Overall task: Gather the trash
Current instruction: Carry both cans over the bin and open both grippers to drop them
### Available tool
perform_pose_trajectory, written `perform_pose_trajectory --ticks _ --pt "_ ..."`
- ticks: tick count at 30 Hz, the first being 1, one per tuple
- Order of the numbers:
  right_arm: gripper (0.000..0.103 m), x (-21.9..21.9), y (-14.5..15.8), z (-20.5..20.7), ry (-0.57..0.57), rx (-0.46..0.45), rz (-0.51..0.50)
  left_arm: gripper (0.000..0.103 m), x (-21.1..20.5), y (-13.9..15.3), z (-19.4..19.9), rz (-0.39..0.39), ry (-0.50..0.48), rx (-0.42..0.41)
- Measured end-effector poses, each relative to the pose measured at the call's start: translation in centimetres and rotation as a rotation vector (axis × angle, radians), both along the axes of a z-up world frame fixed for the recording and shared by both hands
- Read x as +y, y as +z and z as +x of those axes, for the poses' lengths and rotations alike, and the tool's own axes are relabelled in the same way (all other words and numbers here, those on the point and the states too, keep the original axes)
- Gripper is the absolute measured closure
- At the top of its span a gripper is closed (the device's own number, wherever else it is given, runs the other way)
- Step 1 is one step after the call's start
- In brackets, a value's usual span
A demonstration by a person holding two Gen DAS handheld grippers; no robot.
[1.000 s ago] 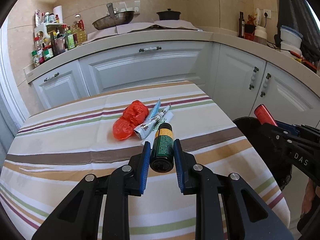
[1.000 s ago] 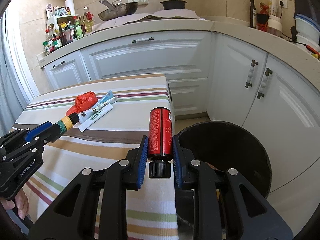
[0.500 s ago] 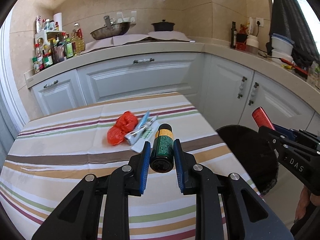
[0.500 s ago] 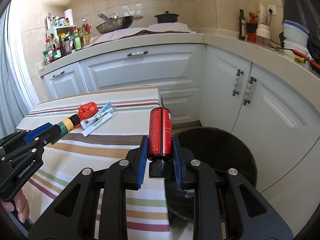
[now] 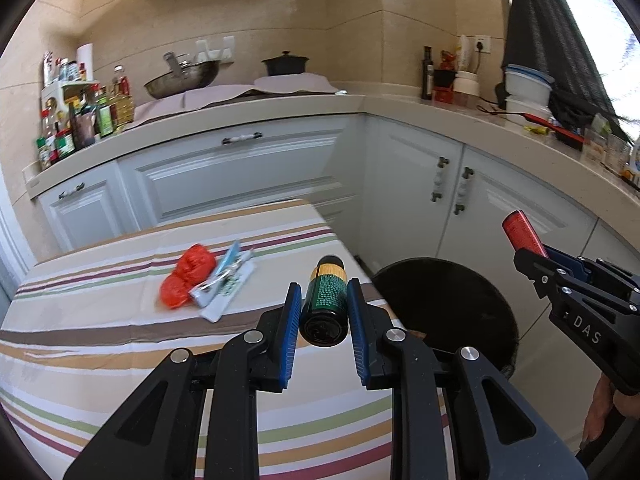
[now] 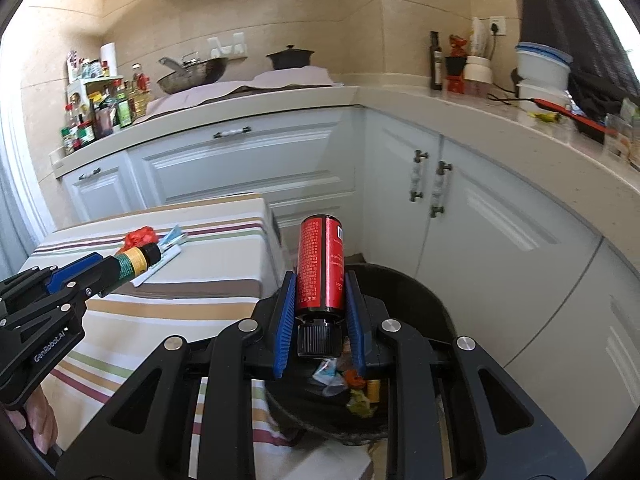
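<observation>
Left claw (image 5: 323, 312) grasping green bottle (image 5: 325, 300) above tabletop (image 5: 100, 344); right claw (image 6: 320, 312) grasping red bottle (image 6: 321, 264) over bin (image 6: 420, 296), at 3 o'clock.

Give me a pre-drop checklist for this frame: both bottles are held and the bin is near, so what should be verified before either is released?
1. Right tool clamped on the red bottle: ok.
2. Red bottle over the black bin: ok, trash shows directly below the tool.
3. Left tool clamped on the green bottle: ok.
4. Green bottle over the bin: not ok, it hangs above the striped table edge, bin to its right.
5. Room in the bin: cannot tell, only part of its contents shows.
6. Trash left on the table: not ok, the red bag and tubes remain.
</observation>
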State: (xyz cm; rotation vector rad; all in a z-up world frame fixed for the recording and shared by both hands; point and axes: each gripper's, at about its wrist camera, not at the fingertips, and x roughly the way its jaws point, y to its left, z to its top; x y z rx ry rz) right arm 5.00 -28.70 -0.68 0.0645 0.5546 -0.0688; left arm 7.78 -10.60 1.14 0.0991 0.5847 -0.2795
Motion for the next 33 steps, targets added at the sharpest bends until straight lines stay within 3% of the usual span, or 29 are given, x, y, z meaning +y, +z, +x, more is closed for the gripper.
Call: perform_pose_trajectory --ticks 24,25,26,27,33 --pt "0.078 -6.0 -3.1 2.0 -0.1 0.047 0.024 0.079 -10.0 -1.3 3.9 0.036 -0.157 -0.016" --pt "0.076 -6.2 -3.3 2.3 -0.1 0.049 0.026 0.077 -10.1 -1.5 4.2 0.035 -0.154 -0.013" --pt "0.065 -6.4 -3.6 2.7 -0.098 0.057 0.03 0.068 -10.3 -1.8 4.7 0.037 -0.147 -0.011" --pt "0.062 -6.6 -3.7 2.9 -0.101 0.059 0.029 0.061 -10.4 -2.0 5.1 0.039 -0.137 -0.009" --pt "0.061 -7.3 -4.1 3.6 -0.128 0.065 0.024 0.056 -9.8 -2.7 6.3 0.024 -0.106 0.022"
